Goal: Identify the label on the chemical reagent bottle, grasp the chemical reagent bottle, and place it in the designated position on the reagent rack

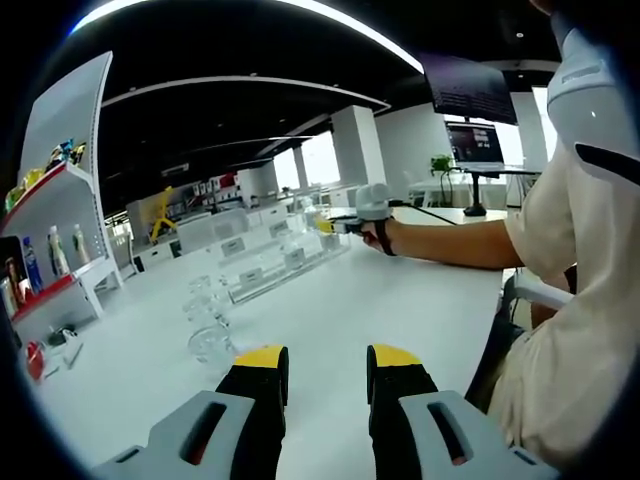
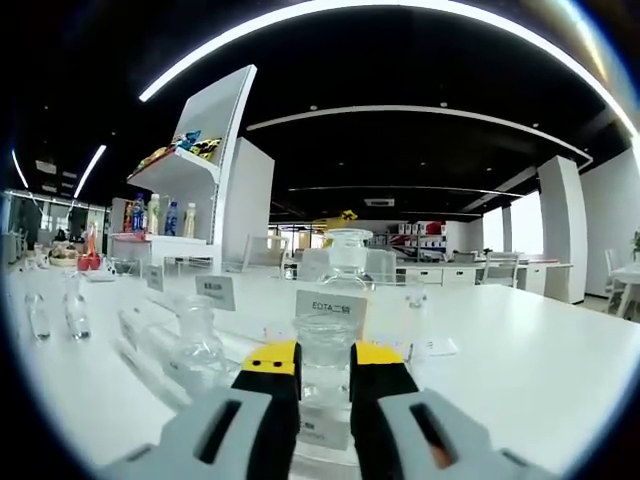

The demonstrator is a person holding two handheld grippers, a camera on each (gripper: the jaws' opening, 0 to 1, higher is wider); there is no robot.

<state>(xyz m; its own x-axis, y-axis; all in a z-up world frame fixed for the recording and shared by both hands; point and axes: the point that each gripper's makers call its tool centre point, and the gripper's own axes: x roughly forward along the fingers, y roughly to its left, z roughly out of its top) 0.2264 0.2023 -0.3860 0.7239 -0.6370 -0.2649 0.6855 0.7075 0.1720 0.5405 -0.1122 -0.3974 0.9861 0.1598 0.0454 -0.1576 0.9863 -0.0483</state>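
black ceiling, light strips, white pillars

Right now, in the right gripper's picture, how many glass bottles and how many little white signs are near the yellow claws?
Clear glass bottles: 3 (front bottle, stoppered bottle, round flask)
White label cards: 2 (EDTA card, left card)
Total: 5

Clear glass reagent bottle, glossy white table, matt black/yellow plastic fingers, clear acrylic rack.
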